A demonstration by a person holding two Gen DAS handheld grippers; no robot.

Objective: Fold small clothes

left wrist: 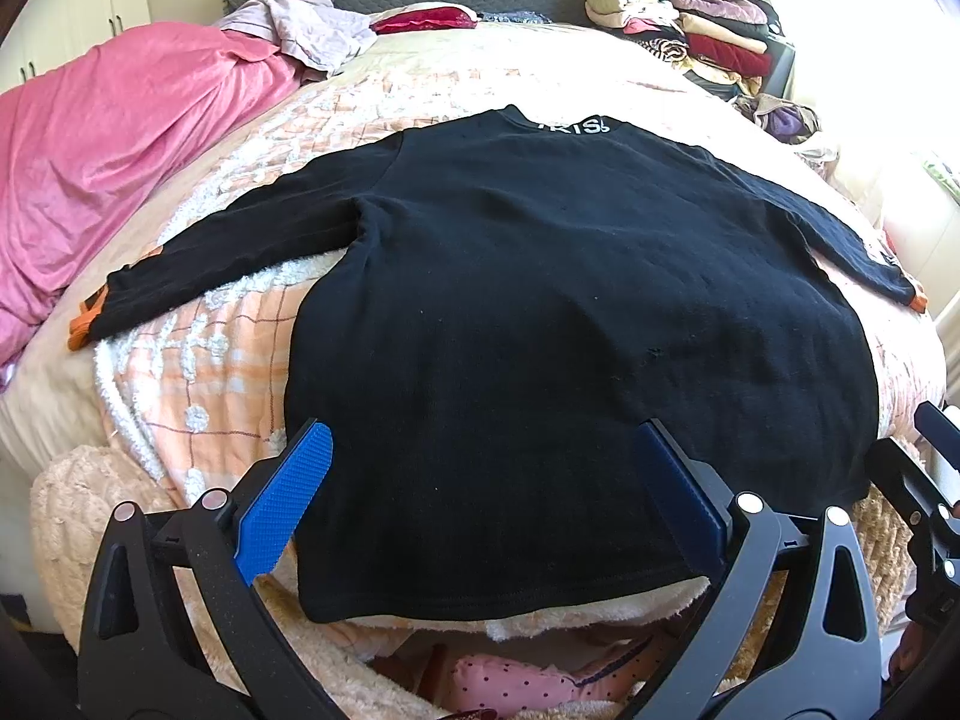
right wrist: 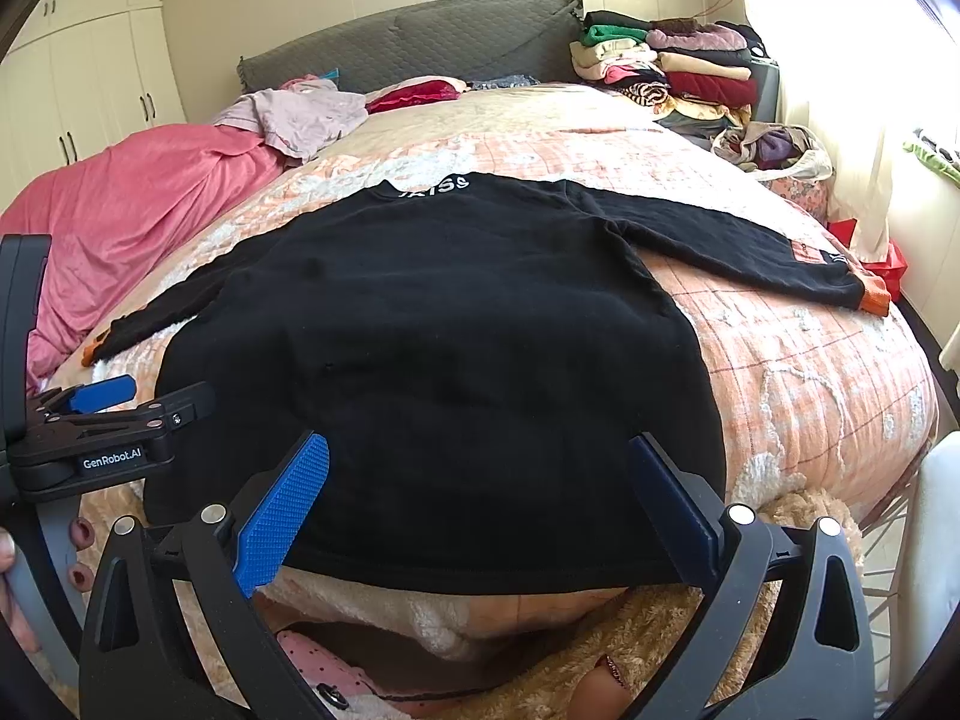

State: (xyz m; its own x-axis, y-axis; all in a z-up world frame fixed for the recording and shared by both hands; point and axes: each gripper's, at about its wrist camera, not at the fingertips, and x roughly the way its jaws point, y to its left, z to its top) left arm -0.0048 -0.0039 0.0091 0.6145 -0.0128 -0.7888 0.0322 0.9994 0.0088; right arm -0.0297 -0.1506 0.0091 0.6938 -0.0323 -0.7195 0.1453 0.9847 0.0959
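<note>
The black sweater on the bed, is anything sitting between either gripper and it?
Nothing visible. The black sweater lies flat on the quilt, and both the left gripper and right gripper hang over its near hem with jaws open and empty.

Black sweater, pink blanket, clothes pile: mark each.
Black sweater [left wrist: 540, 312], left wrist view, middle of its body.
Pink blanket [left wrist: 108, 150], left wrist view, its upper folds.
Clothes pile [right wrist: 678, 69], right wrist view, folded stack's middle.
</note>
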